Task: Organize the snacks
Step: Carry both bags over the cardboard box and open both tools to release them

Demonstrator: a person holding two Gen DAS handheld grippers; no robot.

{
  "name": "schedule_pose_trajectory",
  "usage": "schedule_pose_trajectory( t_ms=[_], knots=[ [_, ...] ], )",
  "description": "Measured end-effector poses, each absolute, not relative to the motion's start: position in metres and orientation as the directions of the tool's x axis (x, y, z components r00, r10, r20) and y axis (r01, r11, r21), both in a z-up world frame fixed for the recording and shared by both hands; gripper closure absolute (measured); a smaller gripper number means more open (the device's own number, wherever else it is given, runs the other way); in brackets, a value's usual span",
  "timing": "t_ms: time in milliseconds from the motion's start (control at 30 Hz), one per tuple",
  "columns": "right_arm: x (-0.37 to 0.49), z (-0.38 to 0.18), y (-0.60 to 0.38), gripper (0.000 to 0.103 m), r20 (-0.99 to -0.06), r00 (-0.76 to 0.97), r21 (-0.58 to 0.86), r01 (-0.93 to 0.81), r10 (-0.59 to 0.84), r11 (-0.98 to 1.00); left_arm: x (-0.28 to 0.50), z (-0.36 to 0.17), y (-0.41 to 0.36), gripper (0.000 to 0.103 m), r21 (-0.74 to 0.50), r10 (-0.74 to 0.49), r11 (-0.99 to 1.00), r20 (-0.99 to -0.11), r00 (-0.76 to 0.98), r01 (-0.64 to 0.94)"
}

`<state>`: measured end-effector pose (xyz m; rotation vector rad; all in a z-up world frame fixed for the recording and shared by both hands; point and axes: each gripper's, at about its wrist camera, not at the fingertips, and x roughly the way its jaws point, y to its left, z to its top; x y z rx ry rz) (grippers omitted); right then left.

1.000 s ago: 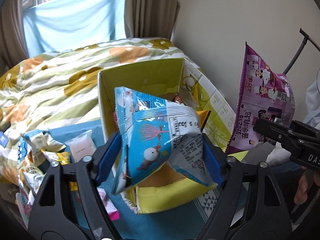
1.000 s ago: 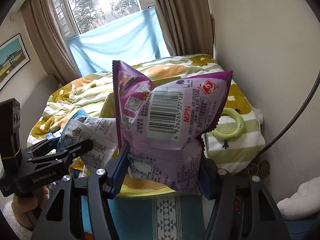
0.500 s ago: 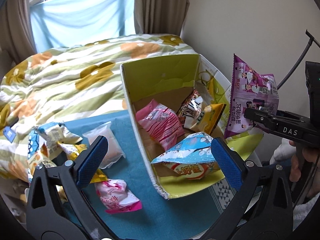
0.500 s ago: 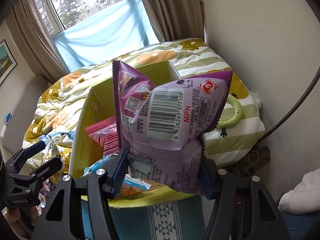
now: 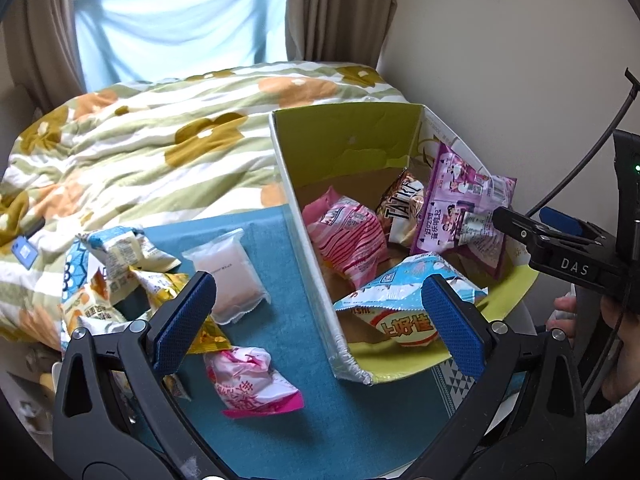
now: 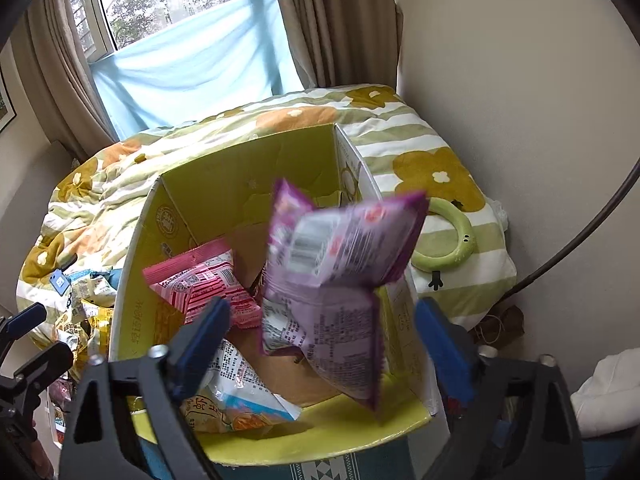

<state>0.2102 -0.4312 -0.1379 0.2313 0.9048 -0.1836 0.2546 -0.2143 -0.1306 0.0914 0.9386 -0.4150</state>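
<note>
- Since a second ago both bags have left their claws: the blue-and-white snack bag [image 5: 404,304] that the left claw [image 5: 320,320] carried now lies in the near corner of the yellow-green cardboard box [image 5: 344,140], and the purple snack bag [image 6: 340,276] that the right claw [image 6: 320,344] pinched is out of its grip.
- The right claw's jaws are opening; the purple bag hangs blurred between them in the middle of the right wrist view, touching neither pad, dropping toward the box floor.
- In the left wrist view the same purple bag shows at the right side of the box, beside a brown-and-white packet [image 5: 402,204] and a pink striped packet [image 5: 346,236].
- The left claw is released and empty, its blue pads [image 5: 186,320] spread wide, one over the teal cloth [image 5: 320,420] and one over the box's near corner.
- Step in hand, as I judge it: dropping snacks into the box, nearly finished for this pair.
- Loose snacks remain on the cloth at lower left: a pink-and-white packet [image 5: 250,380], a clear pouch with pale filling [image 5: 228,276], and a heap of yellow and blue-white bags [image 5: 116,276].
- The next move probably calls for swinging a claw left and down over one of these, most likely the pink-and-white packet, and closing on its crinkled body.
</note>
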Motion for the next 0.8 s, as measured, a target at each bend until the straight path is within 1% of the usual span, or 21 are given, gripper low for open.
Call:
schedule_pose_trajectory(
  t_ms=[133,300,567,800],
  knots=[
    [0.195,-0.139,-0.427,0.000,-0.767,0.639,0.122,0.234,-0.058,0.965,0.248,-0.137,-0.213,0.001,-0.110,-0.303,0.921,-0.807,0.507,0.374],
    [0.183,-0.141,-0.426,0.000,-0.769,0.639,0.140,0.220,-0.034,0.965,0.237,-0.133,-0.213,0.001,-0.114,-0.304,0.924,-0.799,0.519,0.365],
    [0.167,-0.126,-0.428,0.000,-0.751,0.661,0.168,0.197,-0.005,0.966,0.208,-0.110,-0.205,0.001,-0.101,-0.288,0.937,-0.765,0.576,0.334],
    [0.146,-0.099,-0.419,0.000,-0.715,0.699,0.171,0.145,0.022,0.975,0.171,-0.082,-0.188,0.001,-0.089,-0.260,0.954,-0.722,0.641,0.287]
  ],
)
